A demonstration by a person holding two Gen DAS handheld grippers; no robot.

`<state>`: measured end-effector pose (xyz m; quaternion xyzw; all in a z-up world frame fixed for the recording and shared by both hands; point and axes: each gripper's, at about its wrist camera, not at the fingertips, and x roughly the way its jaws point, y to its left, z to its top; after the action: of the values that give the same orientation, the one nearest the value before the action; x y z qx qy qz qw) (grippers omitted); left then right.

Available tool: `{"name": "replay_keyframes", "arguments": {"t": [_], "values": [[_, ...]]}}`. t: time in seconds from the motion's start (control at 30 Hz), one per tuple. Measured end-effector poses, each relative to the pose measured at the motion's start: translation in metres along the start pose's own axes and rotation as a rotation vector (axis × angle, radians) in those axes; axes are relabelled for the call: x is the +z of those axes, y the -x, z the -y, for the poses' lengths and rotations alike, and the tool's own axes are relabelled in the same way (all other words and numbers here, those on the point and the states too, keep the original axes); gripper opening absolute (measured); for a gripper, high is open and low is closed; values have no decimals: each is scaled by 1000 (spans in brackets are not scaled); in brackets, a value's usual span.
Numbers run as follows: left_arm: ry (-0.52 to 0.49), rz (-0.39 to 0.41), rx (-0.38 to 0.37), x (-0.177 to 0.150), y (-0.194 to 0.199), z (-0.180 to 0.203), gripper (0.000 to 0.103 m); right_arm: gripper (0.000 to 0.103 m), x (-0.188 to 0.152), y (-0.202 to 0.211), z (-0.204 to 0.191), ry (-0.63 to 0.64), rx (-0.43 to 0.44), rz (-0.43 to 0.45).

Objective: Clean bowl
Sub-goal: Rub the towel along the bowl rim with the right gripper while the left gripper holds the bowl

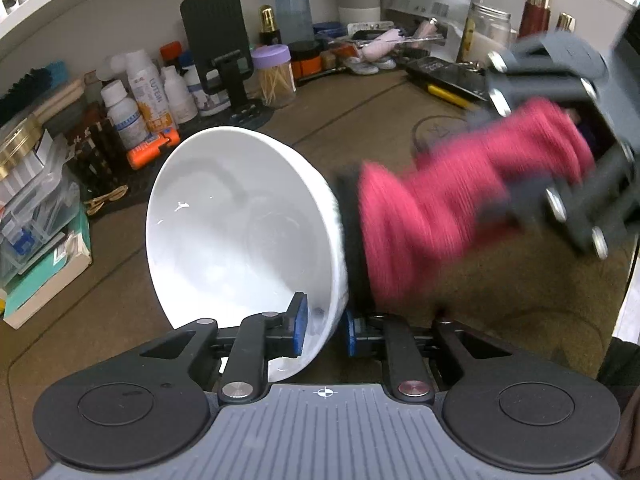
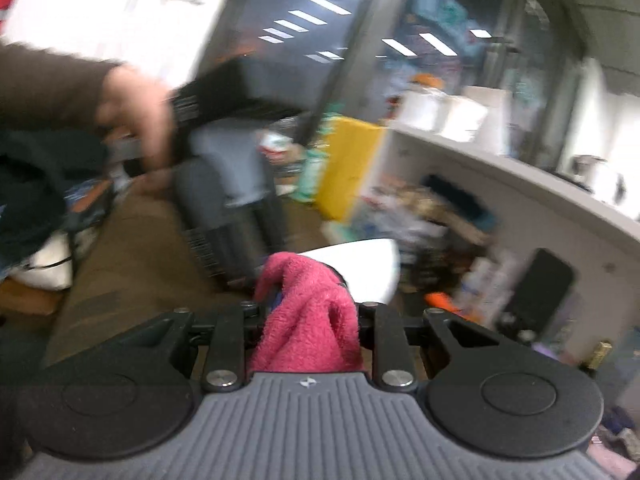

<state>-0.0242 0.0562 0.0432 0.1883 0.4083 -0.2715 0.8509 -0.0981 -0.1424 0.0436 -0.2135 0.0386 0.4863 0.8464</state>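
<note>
My left gripper point(image 1: 326, 326) is shut on the rim of a white bowl point(image 1: 240, 220), one blue pad inside and one outside, and holds it tilted on its side above the table with its opening facing left. My right gripper point(image 2: 308, 308) is shut on a pink cloth point(image 2: 308, 320). In the left wrist view the cloth point(image 1: 460, 208) is blurred and presses against the bowl's outer right wall, with the right gripper point(image 1: 568, 152) behind it. The bowl's white edge point(image 2: 360, 272) shows just beyond the cloth in the right wrist view.
A brown table mat point(image 1: 400, 120) lies under the bowl. Along the back stand bottles point(image 1: 136, 104), a black phone stand point(image 1: 220, 44), a toothpick jar point(image 1: 274, 76) and an orange tool point(image 1: 154, 148). Boxes point(image 1: 36, 216) are stacked at the left. The person's hand point(image 2: 136, 120) holds the left gripper.
</note>
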Motion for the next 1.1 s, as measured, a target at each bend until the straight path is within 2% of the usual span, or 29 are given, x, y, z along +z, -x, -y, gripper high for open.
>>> {"name": "replay_keyframes", "arguments": {"t": [0.07, 0.17, 0.23, 0.3, 0.37, 0.43, 0.47, 0.53, 0.57, 0.6, 0.67, 0.8, 0.87, 0.97, 1.1], "values": [[-4, -4, 16, 1, -2, -3, 22, 26, 3, -5, 16, -48, -53, -5], [-21, -12, 74, 4, -10, -10, 36, 27, 4, -19, 46, -146, -135, -29], [-20, -8, 87, 7, -14, -13, 38, 26, -1, -31, 57, -189, -157, -46], [-20, 5, 118, 11, -20, -17, 53, 26, -11, -42, 65, -241, -185, -69], [-29, 11, 136, 14, -25, -19, 60, 27, -21, -48, 71, -294, -192, -78], [-35, 17, 145, 16, -30, -21, 62, 26, -28, -49, 73, -318, -193, -85], [-36, 25, 144, 18, -33, -22, 61, 27, -31, -48, 75, -329, -194, -86], [-40, 35, 141, 20, -37, -22, 54, 27, -35, -47, 78, -345, -197, -79], [-46, 26, 118, 23, -38, -19, 37, 27, -36, -49, 79, -352, -200, -79], [-54, 16, 97, 26, -39, -15, 31, 27, -37, -49, 80, -359, -203, -79], [-108, -21, 111, 29, -42, -6, 30, 27, -40, -48, 81, -368, -201, -81], [-37, -35, 44, 25, -30, -17, 21, 27, -39, -40, 79, -363, -182, -61], [-7, -33, 0, 19, -24, -17, 22, 27, -36, -34, 76, -347, -162, -27], [-13, -38, -28, 10, -17, -9, 23, 26, -25, -21, 66, -293, -119, 46], [5, -38, -44, 8, -12, -9, 24, 27, -15, -18, 50, -229, -111, 77]]}}
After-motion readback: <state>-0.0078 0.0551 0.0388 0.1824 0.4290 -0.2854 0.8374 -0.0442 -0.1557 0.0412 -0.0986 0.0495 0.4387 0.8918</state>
